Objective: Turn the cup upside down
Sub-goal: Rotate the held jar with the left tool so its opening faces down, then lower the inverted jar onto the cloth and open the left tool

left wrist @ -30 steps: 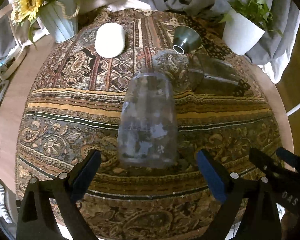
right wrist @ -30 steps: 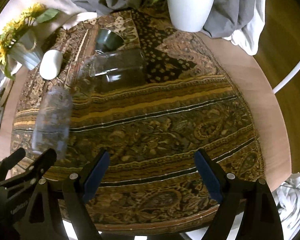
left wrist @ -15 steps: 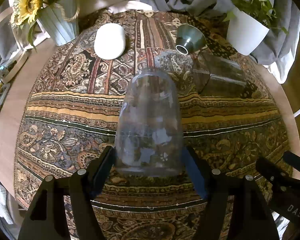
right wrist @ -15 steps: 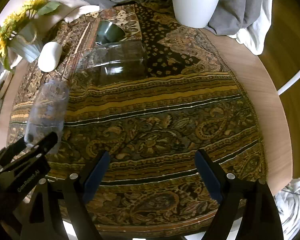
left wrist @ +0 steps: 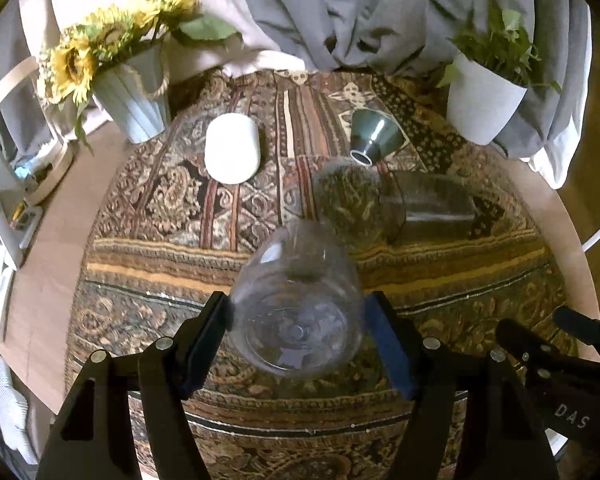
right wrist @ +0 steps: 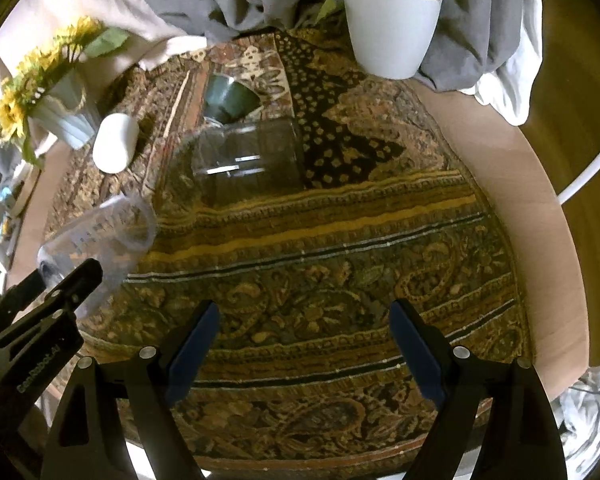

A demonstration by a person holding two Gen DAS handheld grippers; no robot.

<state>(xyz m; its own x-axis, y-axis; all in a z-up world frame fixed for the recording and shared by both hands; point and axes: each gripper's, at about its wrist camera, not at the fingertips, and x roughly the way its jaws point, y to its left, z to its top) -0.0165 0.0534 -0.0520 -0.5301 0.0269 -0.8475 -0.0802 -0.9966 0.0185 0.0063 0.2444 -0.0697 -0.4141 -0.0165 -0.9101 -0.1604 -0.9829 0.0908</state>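
Both pads of the left gripper [left wrist: 298, 320] clamp the clear cup [left wrist: 296, 300], seemingly tilted; right gripper [right wrist: 304, 340] gapes, holding nothing.

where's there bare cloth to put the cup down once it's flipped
The widest bare cloth lies ahead of the open right gripper, from the striped bands to the near edge. Bare wood borders it on the right. Farther back it is crowded: clear glass, green cup, white cup, planter. The left gripper holds the cup.
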